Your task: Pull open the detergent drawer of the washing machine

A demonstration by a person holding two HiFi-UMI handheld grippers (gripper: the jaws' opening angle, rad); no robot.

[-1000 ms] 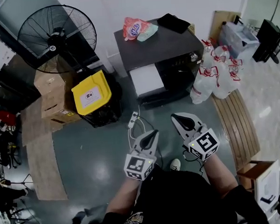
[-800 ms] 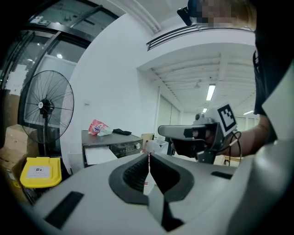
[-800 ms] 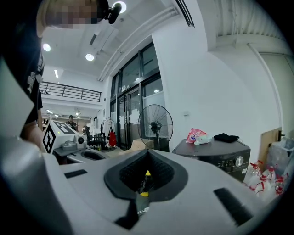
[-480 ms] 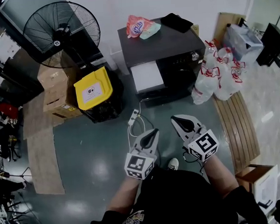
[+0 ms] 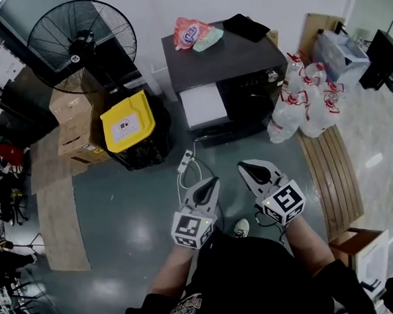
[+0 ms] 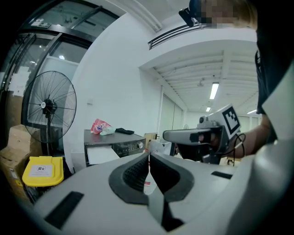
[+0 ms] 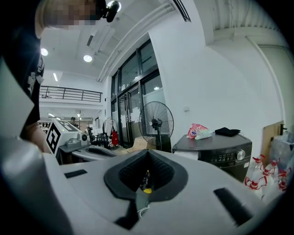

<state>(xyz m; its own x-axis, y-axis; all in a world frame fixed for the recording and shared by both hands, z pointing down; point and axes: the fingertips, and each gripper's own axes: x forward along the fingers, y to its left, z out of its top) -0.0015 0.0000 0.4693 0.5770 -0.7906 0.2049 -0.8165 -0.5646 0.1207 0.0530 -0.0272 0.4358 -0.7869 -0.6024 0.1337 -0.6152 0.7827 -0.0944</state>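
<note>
In the upper middle of the head view, the detergent drawer [image 5: 205, 106] shows as a white panel at the left of the dark washing machine's [image 5: 227, 58] front, with the knob [image 5: 272, 77] off to its right. Whether it sits flush cannot be told. It lies well apart from both grippers, up the frame. The left gripper [image 5: 212, 184] stands almost directly below it, the right gripper [image 5: 247, 166] slightly rightward and about as near. Both have their jaws pressed together on nothing.
</note>
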